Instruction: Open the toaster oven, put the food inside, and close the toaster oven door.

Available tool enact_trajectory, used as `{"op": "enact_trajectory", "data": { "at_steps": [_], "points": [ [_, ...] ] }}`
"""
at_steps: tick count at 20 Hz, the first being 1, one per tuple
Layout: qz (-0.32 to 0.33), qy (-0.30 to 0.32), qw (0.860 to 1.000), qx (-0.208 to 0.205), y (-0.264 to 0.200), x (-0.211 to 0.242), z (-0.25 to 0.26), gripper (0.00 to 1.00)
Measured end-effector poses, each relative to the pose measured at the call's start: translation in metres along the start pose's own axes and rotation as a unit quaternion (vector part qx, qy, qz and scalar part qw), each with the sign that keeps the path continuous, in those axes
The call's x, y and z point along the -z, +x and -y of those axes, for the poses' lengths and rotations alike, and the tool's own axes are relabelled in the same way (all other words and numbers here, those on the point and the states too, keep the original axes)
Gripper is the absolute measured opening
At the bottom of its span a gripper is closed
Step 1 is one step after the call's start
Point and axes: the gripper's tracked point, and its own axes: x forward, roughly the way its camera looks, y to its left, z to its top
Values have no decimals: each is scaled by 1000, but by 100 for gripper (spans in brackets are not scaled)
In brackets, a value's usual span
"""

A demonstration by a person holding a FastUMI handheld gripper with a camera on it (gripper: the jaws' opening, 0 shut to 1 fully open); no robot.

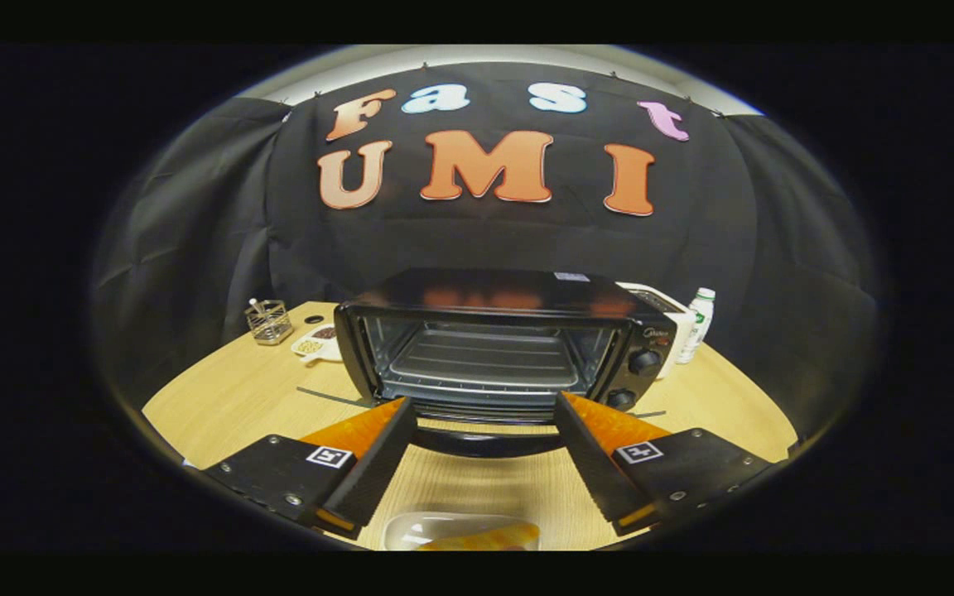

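- Oven [493, 348]: stands on the table [228, 397], just beyond the fingers; its door [485, 443] is let down toward the gripper, leaving the rack [481, 360] exposed.
- Gripper [485, 410]: fingers spread wide, gripping nothing, tips near the door's edge.
- Food [485, 540]: on a pale dish [411, 530], nearest of all, below and between the fingers.
- Step, as judged: opening appears done; loading not yet begun.
- Next move calls for drawing back and down to the dish, closing on it, then carrying it onto the rack.
- Far left: a wire basket [268, 321]; far right: a bottle [696, 324].
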Motion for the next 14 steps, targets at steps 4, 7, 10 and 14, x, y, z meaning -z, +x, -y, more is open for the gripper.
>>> {"op": "enact_trajectory", "data": {
  "at_steps": [4, 7, 10, 14],
  "points": [
    [-12, 2, 1000, 1, -8, 21, -2, 100],
    [-29, 4, 1000, -3, -12, 38, -5, 100],
    [-51, 31, 998, -20, -12, 56, -10, 100],
    [-79, 41, 996, -11, -3, 82, -11, 100]
  ]
}}
